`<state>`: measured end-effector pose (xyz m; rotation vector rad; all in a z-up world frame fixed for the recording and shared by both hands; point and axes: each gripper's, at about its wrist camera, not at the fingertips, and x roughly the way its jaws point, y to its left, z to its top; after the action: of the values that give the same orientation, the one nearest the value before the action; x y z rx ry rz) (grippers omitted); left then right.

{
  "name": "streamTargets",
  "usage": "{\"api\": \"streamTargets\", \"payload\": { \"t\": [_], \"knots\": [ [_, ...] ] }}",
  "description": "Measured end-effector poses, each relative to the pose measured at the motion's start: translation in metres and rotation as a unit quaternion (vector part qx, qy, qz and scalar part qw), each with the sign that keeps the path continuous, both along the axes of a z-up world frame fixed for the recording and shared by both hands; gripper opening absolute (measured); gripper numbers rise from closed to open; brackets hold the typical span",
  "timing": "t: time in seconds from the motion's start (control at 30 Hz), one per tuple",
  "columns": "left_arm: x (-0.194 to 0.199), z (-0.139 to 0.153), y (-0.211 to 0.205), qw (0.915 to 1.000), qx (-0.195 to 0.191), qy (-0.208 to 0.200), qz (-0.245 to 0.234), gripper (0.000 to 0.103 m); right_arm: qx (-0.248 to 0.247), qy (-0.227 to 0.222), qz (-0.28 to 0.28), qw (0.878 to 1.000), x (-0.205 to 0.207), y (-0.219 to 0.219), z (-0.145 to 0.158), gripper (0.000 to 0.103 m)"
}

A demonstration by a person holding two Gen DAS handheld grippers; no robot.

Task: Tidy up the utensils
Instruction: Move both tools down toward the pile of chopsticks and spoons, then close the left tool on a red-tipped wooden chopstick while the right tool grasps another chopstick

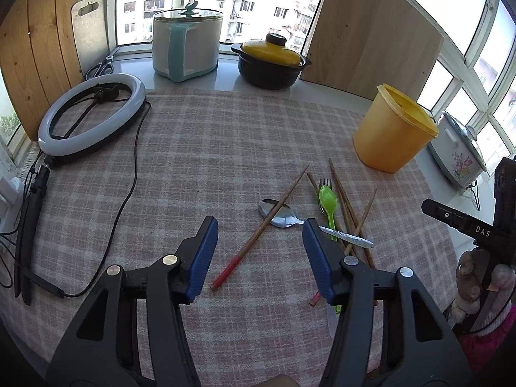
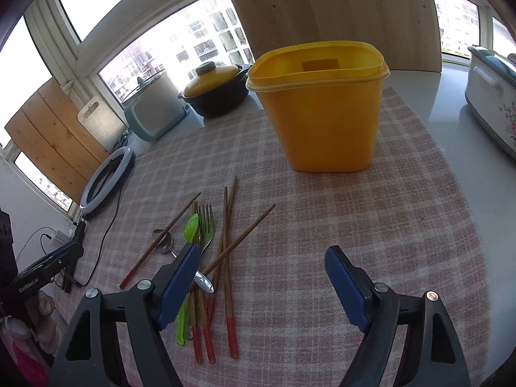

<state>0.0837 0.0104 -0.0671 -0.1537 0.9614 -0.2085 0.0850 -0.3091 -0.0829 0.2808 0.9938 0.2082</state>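
Wooden chopsticks with red ends (image 1: 258, 232) (image 2: 229, 258), a metal spoon (image 1: 280, 216) (image 2: 163, 242), a green plastic spoon (image 1: 327, 198) (image 2: 191, 224) and a fork (image 2: 206, 222) lie in a loose heap on the checked cloth (image 1: 209, 161). A yellow container (image 1: 393, 129) (image 2: 319, 109) stands upright and empty behind them. My left gripper (image 1: 260, 224) hovers open over the heap's left side, with one chopstick and the metal spoon's bowl lying below its gap. My right gripper (image 2: 262, 250) is open too, its left finger above the spoon handles and several chopsticks under the gap.
A ring light (image 1: 93, 116) with its cable lies at the left of the cloth. On the sill stand a white-and-teal cooker (image 1: 187, 45) and a black pot with a yellow lid (image 1: 271, 61). A floral rice cooker (image 2: 493, 96) stands at the right.
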Motion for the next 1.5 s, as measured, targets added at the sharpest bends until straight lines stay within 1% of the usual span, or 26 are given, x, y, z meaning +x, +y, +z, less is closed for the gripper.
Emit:
{"api": "streamTargets", "payload": {
  "t": [0.1,0.13,0.23,0.27,0.33,0.37,0.47,0.53,0.63,0.73,0.87,1.0,1.13,1.2,1.33,1.47,1.5],
  "knots": [
    [0.014,-0.007,-0.012,0.9994,0.003,0.015,-0.031,0.052,0.020,0.017,0.002,1.000,0.010,0.001,-0.008,0.073],
    [0.019,-0.009,-0.016,0.9990,0.002,0.020,-0.039,0.050,0.028,0.023,0.002,0.999,0.014,0.002,-0.012,0.070],
    [0.038,-0.018,-0.026,0.9973,-0.002,0.038,-0.063,0.050,0.056,0.045,0.001,0.997,0.025,0.003,-0.023,0.062],
    [0.046,-0.022,-0.031,0.9964,-0.003,0.046,-0.070,0.049,0.068,0.052,0.001,0.996,0.029,0.004,-0.027,0.061],
    [0.059,-0.029,-0.037,0.9942,-0.009,0.065,-0.085,0.045,0.084,0.066,-0.001,0.994,0.034,0.004,-0.034,0.055],
    [0.066,-0.033,-0.039,0.9931,-0.012,0.075,-0.090,0.043,0.089,0.071,-0.003,0.993,0.037,0.004,-0.038,0.054],
    [0.084,-0.045,-0.049,0.9905,-0.008,0.092,-0.101,0.041,0.104,0.083,-0.009,0.991,0.042,0.003,-0.047,0.050],
    [0.094,-0.053,-0.053,0.9889,-0.003,0.105,-0.105,0.037,0.119,0.093,-0.015,0.988,0.046,0.001,-0.052,0.047],
    [0.108,-0.060,-0.059,0.9856,-0.006,0.122,-0.117,0.036,0.140,0.101,-0.020,0.985,0.049,-0.002,-0.057,0.044],
    [0.118,-0.066,-0.065,0.9833,0.000,0.131,-0.126,0.035,0.147,0.104,-0.024,0.983,0.052,-0.002,-0.059,0.042],
    [0.130,-0.072,-0.070,0.9802,0.000,0.146,-0.133,0.033,0.153,0.108,-0.023,0.982,0.056,0.001,-0.062,0.041],
    [0.134,-0.079,-0.076,0.9779,0.004,0.155,-0.141,0.033,0.158,0.116,-0.025,0.980,0.061,0.004,-0.067,0.036],
    [0.137,-0.085,-0.082,0.9768,0.009,0.161,-0.141,0.032,0.159,0.122,-0.025,0.979,0.065,0.007,-0.071,0.035],
    [0.139,-0.088,-0.086,0.9764,0.011,0.163,-0.141,0.029,0.158,0.126,-0.026,0.979,0.065,0.008,-0.074,0.035],
    [0.142,-0.095,-0.094,0.9763,0.015,0.163,-0.142,0.020,0.157,0.129,-0.026,0.979,0.067,0.010,-0.078,0.032],
    [0.146,-0.099,-0.097,0.9770,0.013,0.163,-0.137,0.011,0.154,0.131,-0.024,0.979,0.068,0.012,-0.080,0.028],
    [0.147,-0.099,-0.097,0.9771,0.014,0.162,-0.137,0.010,0.154,0.132,-0.024,0.979,0.069,0.012,-0.080,0.026]
  ]
}}
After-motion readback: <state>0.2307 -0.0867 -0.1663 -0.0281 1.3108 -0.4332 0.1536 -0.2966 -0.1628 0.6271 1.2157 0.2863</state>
